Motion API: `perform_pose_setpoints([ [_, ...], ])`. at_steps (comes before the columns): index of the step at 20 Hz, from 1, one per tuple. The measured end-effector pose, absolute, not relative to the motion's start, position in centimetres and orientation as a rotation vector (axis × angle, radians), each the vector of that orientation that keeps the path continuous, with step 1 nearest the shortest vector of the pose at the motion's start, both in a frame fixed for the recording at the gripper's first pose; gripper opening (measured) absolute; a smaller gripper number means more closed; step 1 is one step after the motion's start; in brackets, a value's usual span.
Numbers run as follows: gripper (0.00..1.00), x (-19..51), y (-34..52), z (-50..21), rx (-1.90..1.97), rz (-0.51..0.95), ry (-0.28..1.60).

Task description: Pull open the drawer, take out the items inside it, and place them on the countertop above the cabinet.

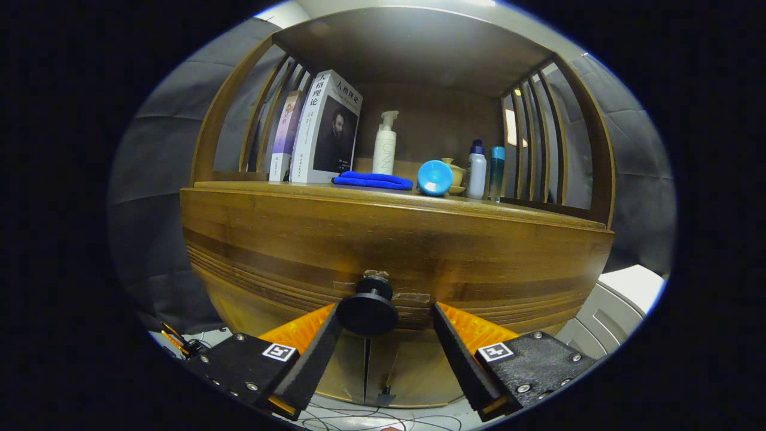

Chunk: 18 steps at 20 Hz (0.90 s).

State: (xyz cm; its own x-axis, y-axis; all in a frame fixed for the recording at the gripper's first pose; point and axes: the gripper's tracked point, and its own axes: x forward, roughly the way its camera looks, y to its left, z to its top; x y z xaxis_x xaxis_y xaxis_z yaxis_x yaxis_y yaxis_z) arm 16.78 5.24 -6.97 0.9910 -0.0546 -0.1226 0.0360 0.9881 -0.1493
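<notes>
Claw (388,314) sat wide open at the drawer (395,251) front, w/ the round knob (367,312) between its fingers (311,359). Left finger looked to be touching or nearly touching the knob's edge; right finger stood clear of it, gap visible. Nothing gripped.

Drawer front looked closed, flush w/ the cabinet, so contents were hidden. Below the knob ran the seam of two cabinet doors (366,371).

Table (383,194) above the drawer carried a row of things under a slatted wooden shelf frame (230,114): two books (326,129) upright at the left, leaning a bit; a folded blue cloth (374,179) just beside them; a white pump bottle (385,146) behind the cloth; a blue round lid or bowl (434,177) on its side, near a small tan pot (456,173); then a white bottle w/ blue cap (476,170) and a teal bottle (497,170), close together at the right.

Nothing stood between claw and knob. Cables (371,416) lay on the floor below; a white box (622,299) sat off to the right of the cabinet.
</notes>
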Motion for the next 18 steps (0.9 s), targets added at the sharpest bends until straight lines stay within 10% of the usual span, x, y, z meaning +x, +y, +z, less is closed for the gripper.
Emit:
perform_pose_setpoints([
  [18,0.95,9.7,4.7,-2.9,-0.128,0.01,0.033],
])
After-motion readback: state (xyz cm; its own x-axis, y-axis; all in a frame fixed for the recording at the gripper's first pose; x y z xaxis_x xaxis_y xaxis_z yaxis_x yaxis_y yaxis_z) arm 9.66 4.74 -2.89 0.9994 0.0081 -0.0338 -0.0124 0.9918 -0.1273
